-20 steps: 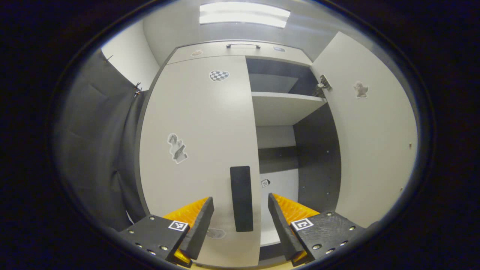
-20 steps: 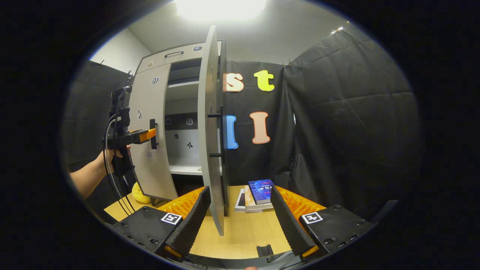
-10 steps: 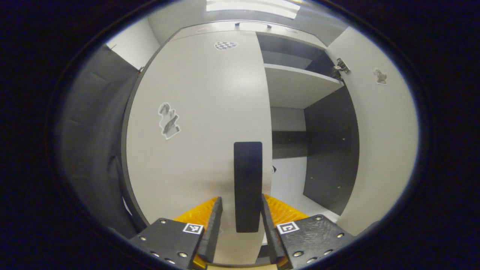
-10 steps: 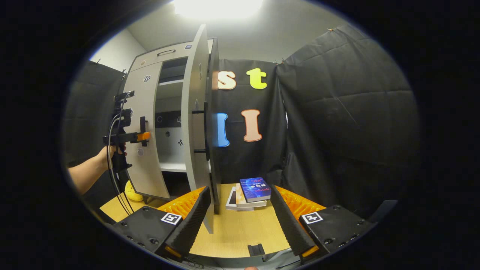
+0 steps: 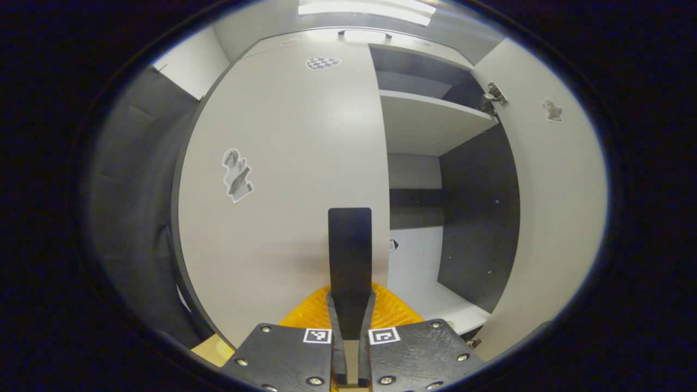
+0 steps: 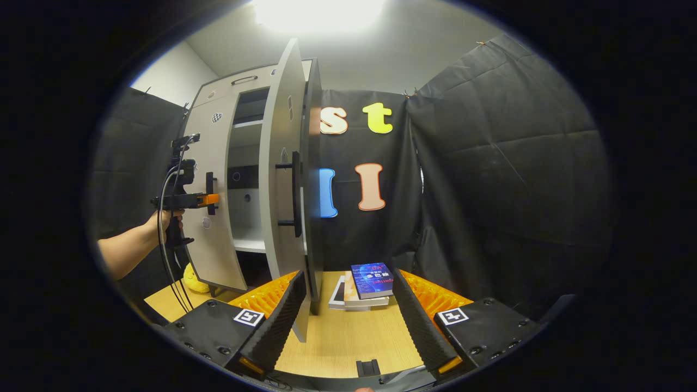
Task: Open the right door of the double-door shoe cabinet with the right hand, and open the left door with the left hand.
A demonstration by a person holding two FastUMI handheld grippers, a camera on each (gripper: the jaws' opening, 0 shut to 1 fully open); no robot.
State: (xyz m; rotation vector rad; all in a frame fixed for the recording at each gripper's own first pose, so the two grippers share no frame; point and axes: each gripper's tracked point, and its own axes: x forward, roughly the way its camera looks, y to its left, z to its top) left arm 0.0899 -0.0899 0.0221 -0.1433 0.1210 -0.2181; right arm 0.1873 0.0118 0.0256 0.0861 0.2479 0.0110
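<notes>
The pale grey shoe cabinet's left door (image 5: 283,163) stands closed, and my left gripper (image 5: 350,321) is shut on its black vertical handle (image 5: 349,250). The right door (image 5: 550,207) is swung wide open, baring a shelf (image 5: 430,125) and the dark interior. In the right gripper view that right door (image 6: 283,179) is seen nearly edge-on with its black handle (image 6: 295,193). My right gripper (image 6: 348,321) is open with nothing between its fingers, the door's lower corner just beside its left finger. A hand (image 6: 163,220) holds the left gripper (image 6: 204,200) against the left door's handle (image 6: 209,185).
A stack of books (image 6: 367,280) lies on the wooden table (image 6: 348,337) by the black cloth wall. A yellow soft toy (image 6: 193,280) sits near the cabinet's foot. Black cloth hangs to the left of the cabinet (image 5: 130,207).
My left gripper moved in onto the left door's handle and its fingers closed on it. The right gripper stayed open and shifted only slightly beside the open right door.
</notes>
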